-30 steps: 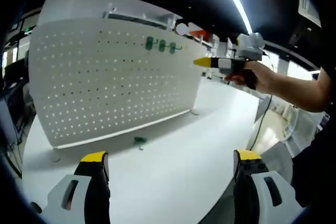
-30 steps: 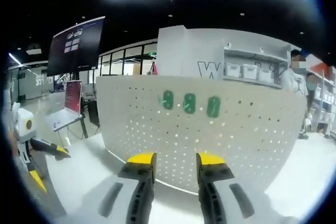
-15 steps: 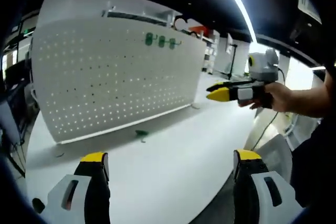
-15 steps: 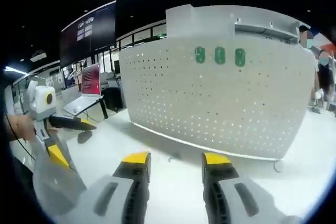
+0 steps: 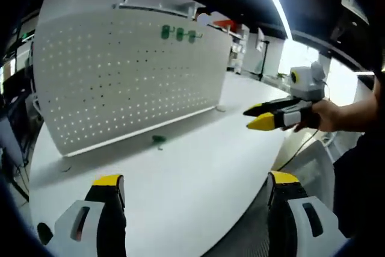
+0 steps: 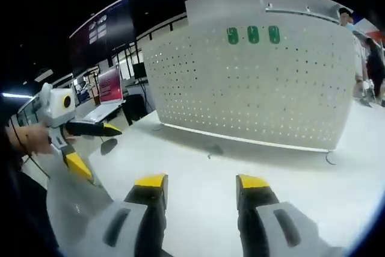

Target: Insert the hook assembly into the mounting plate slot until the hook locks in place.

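A white pegboard mounting plate (image 5: 126,82) (image 6: 258,88) stands upright on the white table (image 5: 198,173). Three green hooks (image 5: 179,33) (image 6: 252,34) sit in a row near its top edge. A small green hook piece (image 5: 158,139) lies on the table in front of the board's foot; in the right gripper view it is a small dark speck (image 6: 213,148). My left gripper (image 5: 195,179) (image 6: 99,147) is open and empty, low over the table. My right gripper (image 6: 202,180) (image 5: 252,118), held in a hand at the right, is open and empty, away from the board.
The table's curved front edge (image 5: 252,203) runs close to my left gripper's right jaw. A laptop (image 6: 108,85) and a large dark screen (image 6: 102,31) stand beyond the table's left end. A person (image 6: 368,58) stands behind the board's right end.
My right gripper has come down from the green hooks at the board's top and drawn back over the table. The green piece on the table has not moved.
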Available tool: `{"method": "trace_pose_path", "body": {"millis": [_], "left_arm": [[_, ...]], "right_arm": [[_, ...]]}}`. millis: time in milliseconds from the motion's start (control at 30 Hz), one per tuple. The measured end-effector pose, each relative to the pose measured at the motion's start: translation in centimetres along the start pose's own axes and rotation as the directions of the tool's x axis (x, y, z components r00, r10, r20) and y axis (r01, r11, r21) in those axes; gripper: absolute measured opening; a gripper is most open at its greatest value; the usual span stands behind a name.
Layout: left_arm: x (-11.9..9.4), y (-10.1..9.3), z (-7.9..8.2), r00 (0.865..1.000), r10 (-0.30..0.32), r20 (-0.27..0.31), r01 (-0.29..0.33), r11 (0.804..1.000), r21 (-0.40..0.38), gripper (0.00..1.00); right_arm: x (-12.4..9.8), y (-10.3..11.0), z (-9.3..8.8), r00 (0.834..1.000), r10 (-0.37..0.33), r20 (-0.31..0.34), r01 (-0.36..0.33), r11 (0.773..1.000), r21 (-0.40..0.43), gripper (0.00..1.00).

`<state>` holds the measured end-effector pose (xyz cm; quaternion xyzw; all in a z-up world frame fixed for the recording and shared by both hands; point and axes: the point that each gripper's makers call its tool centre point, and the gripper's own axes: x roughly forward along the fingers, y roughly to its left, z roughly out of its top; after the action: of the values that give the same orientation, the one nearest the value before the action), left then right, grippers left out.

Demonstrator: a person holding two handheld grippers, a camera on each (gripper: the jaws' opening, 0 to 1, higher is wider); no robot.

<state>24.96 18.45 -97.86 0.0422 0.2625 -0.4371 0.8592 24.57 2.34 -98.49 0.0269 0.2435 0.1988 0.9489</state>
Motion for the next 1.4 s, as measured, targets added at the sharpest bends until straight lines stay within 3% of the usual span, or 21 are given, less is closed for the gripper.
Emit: {"method": "trace_pose_path", "body": {"millis": [300, 567, 767, 1033, 1167, 1267, 1400], "left_arm": [[0.6, 0.4, -1.4, 0.999, -0.013, -0.048, 0.013, 1.0, 0.002, 1.0], [2.5, 1.4, -2.0, 0.991, -0.056, -0.122, 0.065, 0.996, 0.068, 1.0], [4.7, 1.9, -1.3, 0.987, -0.087, -0.133, 0.104, 0.987, 0.123, 0.97], [8.6, 2.9, 0.6, 0.98, -0.157, -0.123, 0.173, 0.977, 0.128, 0.94], [10.5, 3.1, 1.0, 0.972, -0.202, -0.117, 0.212, 0.973, 0.089, 0.93], [12.1, 3.3, 1.1, 0.968, -0.219, -0.122, 0.232, 0.968, 0.1, 0.9], [13.6, 3.1, 1.8, 0.962, -0.24, -0.128, 0.255, 0.959, 0.12, 0.9]], "right_arm": [[-0.9, 0.8, -3.4, 0.997, 0.048, -0.068, -0.048, 0.999, -0.006, 0.42], [-1.4, -0.2, -4.1, 0.997, 0.039, -0.074, -0.038, 0.999, 0.025, 0.42], [-1.5, -0.6, -4.5, 0.996, 0.033, -0.087, -0.031, 0.999, 0.023, 0.4], [-1.3, -1.3, -4.4, 0.995, 0.029, -0.098, -0.027, 0.999, 0.025, 0.39], [-1.4, -2.1, -3.6, 0.996, 0.009, -0.084, -0.006, 0.999, 0.041, 0.36], [-1.4, -2.8, -2.8, 0.998, -0.009, -0.065, 0.011, 0.999, 0.036, 0.35], [-1.1, -3.1, -3.1, 0.997, -0.008, -0.08, 0.011, 0.999, 0.036, 0.35]]}}
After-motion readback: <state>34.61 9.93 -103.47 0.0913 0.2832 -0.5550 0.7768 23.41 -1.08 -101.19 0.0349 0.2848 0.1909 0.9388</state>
